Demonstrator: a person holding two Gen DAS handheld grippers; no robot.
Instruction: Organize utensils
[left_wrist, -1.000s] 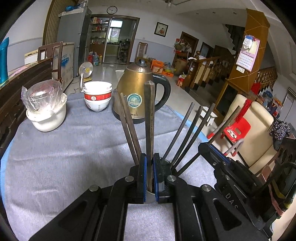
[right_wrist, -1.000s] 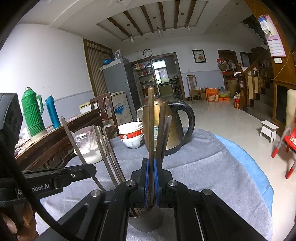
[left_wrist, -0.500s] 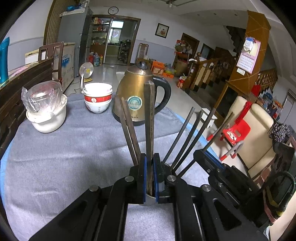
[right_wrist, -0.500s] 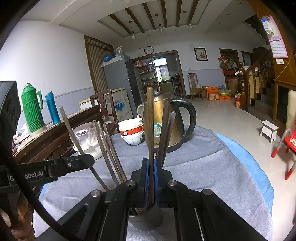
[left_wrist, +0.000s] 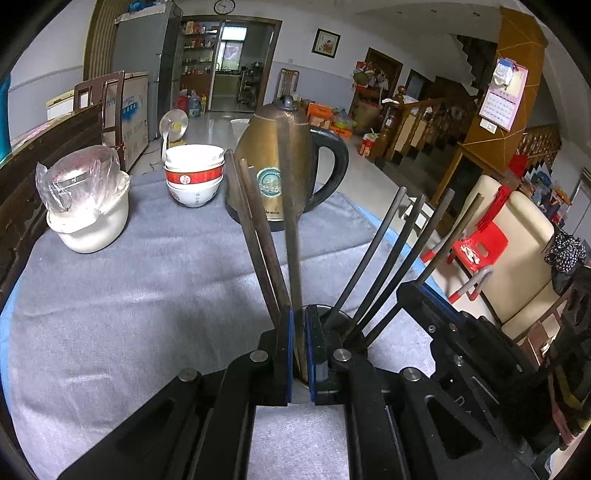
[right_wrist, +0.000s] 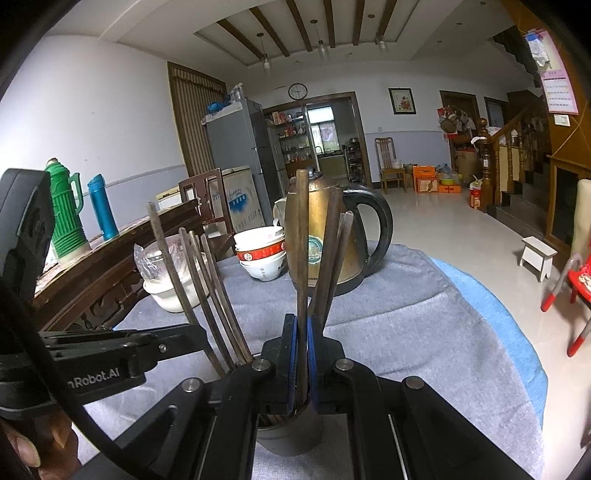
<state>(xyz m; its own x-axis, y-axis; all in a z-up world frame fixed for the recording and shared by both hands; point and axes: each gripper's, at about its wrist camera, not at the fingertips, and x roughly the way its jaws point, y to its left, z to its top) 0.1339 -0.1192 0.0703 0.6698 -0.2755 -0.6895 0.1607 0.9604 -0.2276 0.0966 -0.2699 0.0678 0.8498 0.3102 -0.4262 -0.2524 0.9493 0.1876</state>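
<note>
A metal cup (left_wrist: 334, 314) (right_wrist: 288, 437) stands on the grey cloth (left_wrist: 129, 295) and holds several dark chopsticks fanned out. My left gripper (left_wrist: 299, 347) is shut on one upright brown chopstick (left_wrist: 291, 221), just above the cup. Two more chopsticks (left_wrist: 255, 229) lean left and several (left_wrist: 388, 251) lean right. My right gripper (right_wrist: 301, 354) is shut on another upright chopstick (right_wrist: 302, 240) over the same cup. The two grippers face the cup from different sides: the right gripper (left_wrist: 443, 314) shows beside the cup in the left wrist view, the left gripper (right_wrist: 129, 347) in the right wrist view.
Behind the cup stand a brass kettle (left_wrist: 266, 147) (right_wrist: 317, 221), stacked red-and-white bowls (left_wrist: 194, 177) (right_wrist: 262, 251) and a white pot under plastic wrap (left_wrist: 88, 214). A dark wooden sideboard (right_wrist: 110, 258) with two flasks runs along the left. The cloth's edge drops off on the right.
Both grippers stay shut on their chopsticks over the cup. The background has slid only slightly in the left wrist view; nothing was let go or taken.
</note>
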